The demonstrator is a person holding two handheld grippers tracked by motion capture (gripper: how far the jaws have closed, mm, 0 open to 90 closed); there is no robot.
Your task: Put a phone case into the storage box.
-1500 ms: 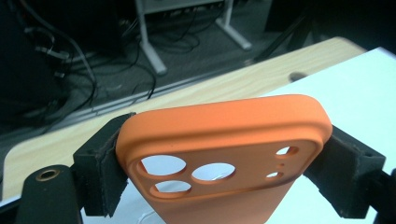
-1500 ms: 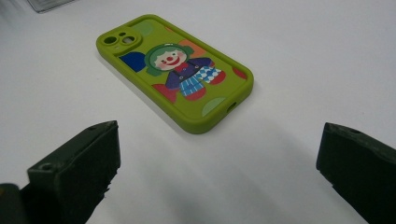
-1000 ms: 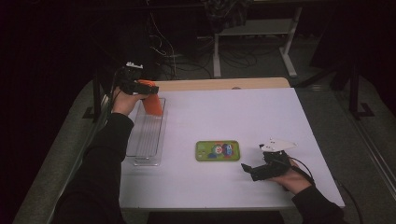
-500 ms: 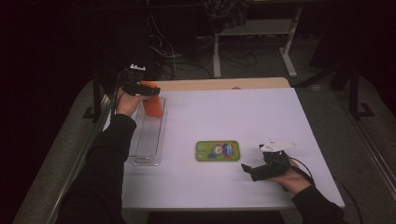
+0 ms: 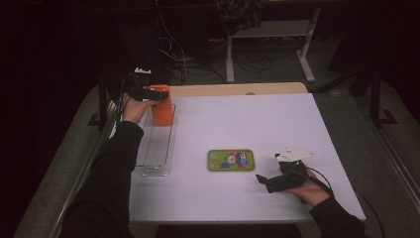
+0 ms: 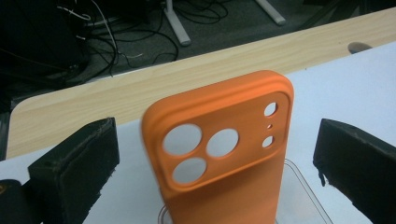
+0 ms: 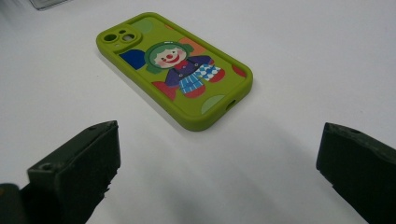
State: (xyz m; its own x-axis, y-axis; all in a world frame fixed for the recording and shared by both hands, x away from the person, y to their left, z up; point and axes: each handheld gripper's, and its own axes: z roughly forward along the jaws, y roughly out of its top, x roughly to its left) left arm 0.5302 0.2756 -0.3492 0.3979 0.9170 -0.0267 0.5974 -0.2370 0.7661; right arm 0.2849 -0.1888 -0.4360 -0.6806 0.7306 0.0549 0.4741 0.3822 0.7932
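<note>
Orange phone case (image 6: 219,154) stands upright in the clear rack (image 5: 157,148) near the desk's far-left corner, centred between wide-open, empty left tongs (image 6: 215,163); right tongs (image 7: 219,163) likewise open

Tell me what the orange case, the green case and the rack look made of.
Orange case: probably soft silicone, matte, with rounded edges. Green case: likely the same rubbery stuff, matte, with a printed clown. Rack: clear hard plastic, see-through and ribbed.

White table (image 5: 237,124): clear tray (image 5: 157,148) at left, green phone case (image 5: 231,160) centre-front.
</note>
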